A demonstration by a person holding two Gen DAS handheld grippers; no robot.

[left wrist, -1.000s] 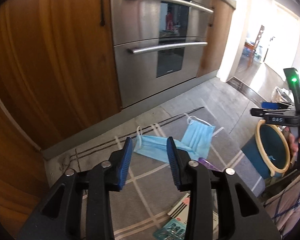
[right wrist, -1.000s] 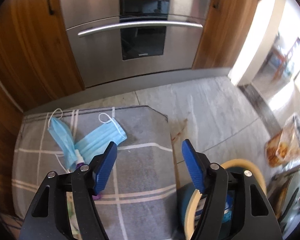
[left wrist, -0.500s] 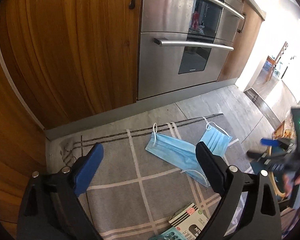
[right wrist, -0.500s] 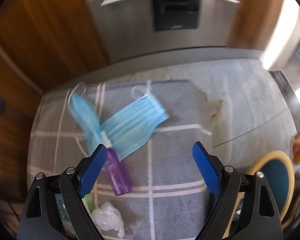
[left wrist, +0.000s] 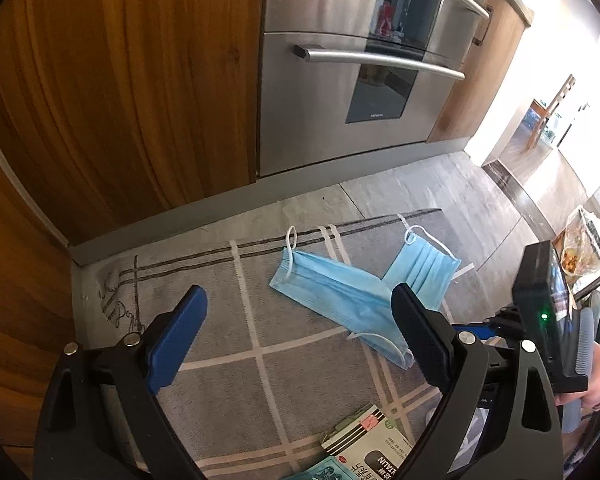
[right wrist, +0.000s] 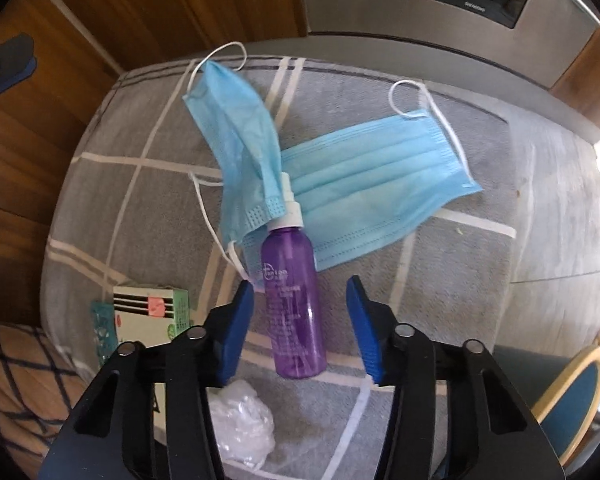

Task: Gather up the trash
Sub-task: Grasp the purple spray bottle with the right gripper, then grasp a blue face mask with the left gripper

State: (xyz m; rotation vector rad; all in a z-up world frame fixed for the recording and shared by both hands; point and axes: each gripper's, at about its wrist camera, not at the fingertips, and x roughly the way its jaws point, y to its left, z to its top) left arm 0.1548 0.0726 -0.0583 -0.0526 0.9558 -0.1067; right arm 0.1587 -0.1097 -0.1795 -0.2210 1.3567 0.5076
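Note:
Two blue face masks lie overlapping on a grey checked rug (right wrist: 140, 184): one folded (right wrist: 240, 136), one flat (right wrist: 376, 184). A purple spray bottle (right wrist: 294, 300) lies on its side below them. My right gripper (right wrist: 300, 312) is open, low over the rug, its blue pads on either side of the bottle's body, not touching. My left gripper (left wrist: 300, 336) is wide open and empty above the rug (left wrist: 220, 320), with the folded mask (left wrist: 332, 296) and the flat mask (left wrist: 424, 272) just beyond it.
A small printed box (right wrist: 152, 312) and a crumpled clear plastic wad (right wrist: 240, 420) lie on the rug near the bottle. A teal bin with a yellow rim (right wrist: 576, 384) stands at the right. Wooden cabinets (left wrist: 120, 80) and a steel oven (left wrist: 340, 80) stand behind.
My left gripper opened wide. My right gripper swung left and down from near the bin to straddle the purple bottle, and its jaws narrowed.

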